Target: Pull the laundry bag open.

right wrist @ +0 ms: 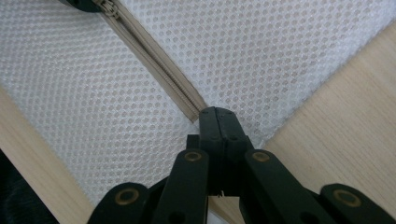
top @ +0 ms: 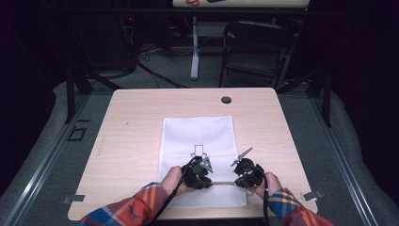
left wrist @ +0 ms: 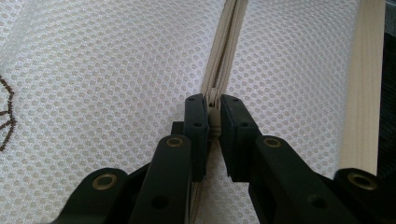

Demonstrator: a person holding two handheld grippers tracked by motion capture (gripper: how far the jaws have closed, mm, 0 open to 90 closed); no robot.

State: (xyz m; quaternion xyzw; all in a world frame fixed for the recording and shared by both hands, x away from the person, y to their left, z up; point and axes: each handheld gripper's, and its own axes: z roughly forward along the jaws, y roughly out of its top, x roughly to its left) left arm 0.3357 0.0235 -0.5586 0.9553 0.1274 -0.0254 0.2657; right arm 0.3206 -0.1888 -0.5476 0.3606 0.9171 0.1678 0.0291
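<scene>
**Zip pull pinched, bag end held**

L gripper (left wrist: 213,109): its jaws are squeezed on the little zip pull (left wrist: 213,112) of the white mesh bag (left wrist: 107,74). You can see the beige pull stuck between the two black pads. The zip (left wrist: 224,51) runs straight away from this gripper, so the gripper sits right on the line of the zip.

R gripper (right wrist: 215,116): jaws pressed tight together at the end of the zip (right wrist: 159,60), near the bag's corner. It looks like they nip the fabric there, but the bit between the pads is too small to tell for sure.

From the high view, both grippers (top: 200,172) (top: 244,172) are at the near edge of the bag (top: 197,132), close side by side, L on the left. The zip lies flat across, from one gripper to the other. The bag lies on the wood table (top: 136,122).

My guess: next move is a slide along that zip line. L hand has the pull, so it does the moving. R hand just holds the bag end so the cloth stays flat & doesn't bunch.
</scene>
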